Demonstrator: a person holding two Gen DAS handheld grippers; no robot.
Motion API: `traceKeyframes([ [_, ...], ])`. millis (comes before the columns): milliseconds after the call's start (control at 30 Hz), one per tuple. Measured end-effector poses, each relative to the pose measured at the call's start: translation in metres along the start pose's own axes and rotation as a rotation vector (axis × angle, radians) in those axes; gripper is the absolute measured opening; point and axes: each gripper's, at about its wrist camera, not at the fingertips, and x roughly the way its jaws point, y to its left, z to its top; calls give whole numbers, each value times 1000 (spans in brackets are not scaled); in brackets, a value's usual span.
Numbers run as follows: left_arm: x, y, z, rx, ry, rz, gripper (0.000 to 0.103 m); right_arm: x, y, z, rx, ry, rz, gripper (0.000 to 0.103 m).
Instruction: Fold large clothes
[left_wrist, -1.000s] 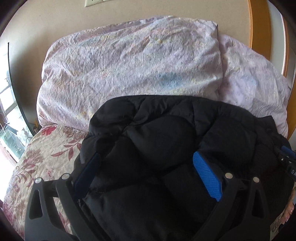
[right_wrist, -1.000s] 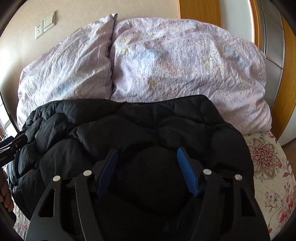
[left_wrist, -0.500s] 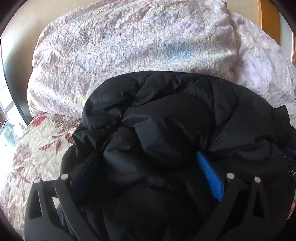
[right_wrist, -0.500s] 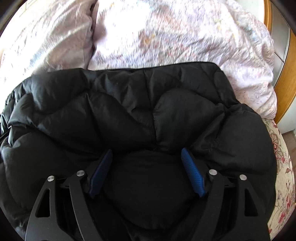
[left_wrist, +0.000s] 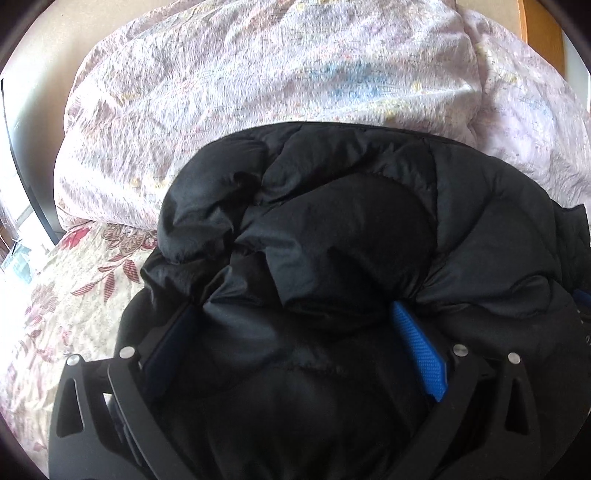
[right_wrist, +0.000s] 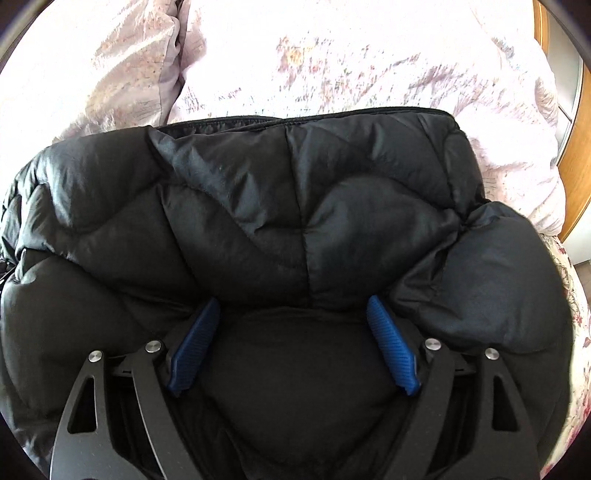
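A black quilted puffer jacket (left_wrist: 332, 236) lies bunched on the bed in front of the pillows; it also fills the right wrist view (right_wrist: 280, 206). My left gripper (left_wrist: 291, 325) is pressed into its left part, jaws wide apart with padded fabric bulging between the blue pads (left_wrist: 421, 354). My right gripper (right_wrist: 295, 314) is pressed into its right part, jaws also wide apart with a fold of fabric between the blue pads (right_wrist: 391, 350). The fingertips of both are buried under the fabric.
Two pale floral pillows (left_wrist: 258, 85) lean against the headboard behind the jacket, overexposed in the right wrist view (right_wrist: 332, 55). A floral bedsheet (left_wrist: 66, 306) shows at the left. A wooden frame (right_wrist: 576, 147) stands at the right edge.
Both grippers have pushed forward and down toward the pillows. The jacket has bunched up higher over the fingertips and fills more of both views.
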Motion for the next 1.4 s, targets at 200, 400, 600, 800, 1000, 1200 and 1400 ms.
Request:
traceKeyframes([
  [200, -37, -18, 15, -19, -57, -81, 101, -43, 6, 18, 64, -105, 139, 82],
  [400, -25, -75, 17, 116, -44, 6, 101, -16, 47, 18, -44, -30, 15, 83],
  [600, 12, -64, 19, 36, 0, -34, 101, 13, 42, 17, -56, 19, -16, 93],
  [800, 24, -67, 18, 10, -19, -58, 101, 17, 34, 17, -21, 5, 12, 94],
  [1000, -16, -30, 13, -20, -89, -86, 101, -37, -11, 8, 25, -107, 20, 91],
  [1200, -35, 10, 22, -32, -158, 1, 101, -69, -82, 3, 135, -179, -95, 91],
  [1400, -15, 37, 18, -94, -63, 60, 101, -24, -99, -6, 198, -54, -147, 92],
])
